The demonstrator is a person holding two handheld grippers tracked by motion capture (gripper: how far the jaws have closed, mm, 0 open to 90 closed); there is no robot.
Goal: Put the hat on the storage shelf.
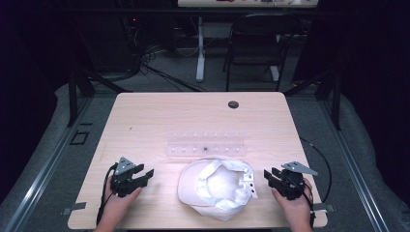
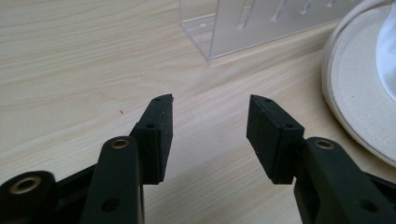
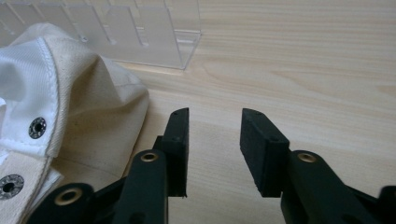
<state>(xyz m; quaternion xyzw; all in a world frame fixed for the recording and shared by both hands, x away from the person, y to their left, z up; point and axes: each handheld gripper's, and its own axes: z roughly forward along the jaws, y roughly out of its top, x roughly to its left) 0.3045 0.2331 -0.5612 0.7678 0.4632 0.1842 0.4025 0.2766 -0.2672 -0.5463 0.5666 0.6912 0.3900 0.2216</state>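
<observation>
- Near the desk's (image 1: 145, 116) front edge, about midway along it in the high view, a cream cap (image 1: 217, 186) lies upside down, its white lining facing up and its brim toward the left. A clear rack (image 1: 205, 144) lies just behind it toward mid-desk. The left gripper (image 1: 145, 175) rests near the front-left corner and the right gripper (image 1: 267, 175) near the front-right corner, each held by a hand and each just beside the cap without touching it.
- In the left gripper view, the jaws stand apart with nothing but bare wood between them. The brim (image 2: 359, 93) curves in at the right; it looks flat and fairly stiff, so its edge would likely give a firm pinch.
- In the right gripper view, the jaws are likewise spread and empty. The crown (image 3: 93, 102) sags in soft folds just left of them, with a snap strap (image 3: 28, 140) at the back. The cloth looks light and floppy, likely to collapse if lifted by one point; the stitched rim or strap seems the surer hold.
</observation>
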